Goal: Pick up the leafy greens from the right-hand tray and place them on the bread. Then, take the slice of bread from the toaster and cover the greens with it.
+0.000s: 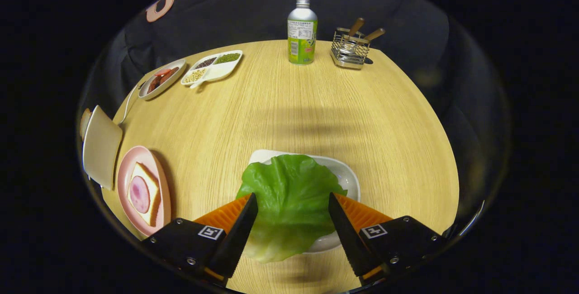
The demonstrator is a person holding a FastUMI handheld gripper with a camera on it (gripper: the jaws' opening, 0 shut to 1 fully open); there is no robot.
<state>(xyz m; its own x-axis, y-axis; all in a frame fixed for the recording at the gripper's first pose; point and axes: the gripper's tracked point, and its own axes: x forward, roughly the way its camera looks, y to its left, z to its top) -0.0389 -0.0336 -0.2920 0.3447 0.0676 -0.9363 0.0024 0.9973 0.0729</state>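
The claw (293,206) is held spread above the near edge of the round pale wooden desk (316,117), its fingers (242,221) flanking a crinkled green lettuce leaf (289,199) without visibly pressing it. The leaf is draped over a shallow white tray (346,176). Near the left edge, a square bread slice topped with a round pink ham piece (144,193) is seen on a pink plate (131,163), beside a cream toaster (102,144).

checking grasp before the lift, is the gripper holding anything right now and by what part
Nothing is held yet. The gripper is open, its fingers on either side of the lettuce leaf lying on the white tray, neither visibly pressing on it.
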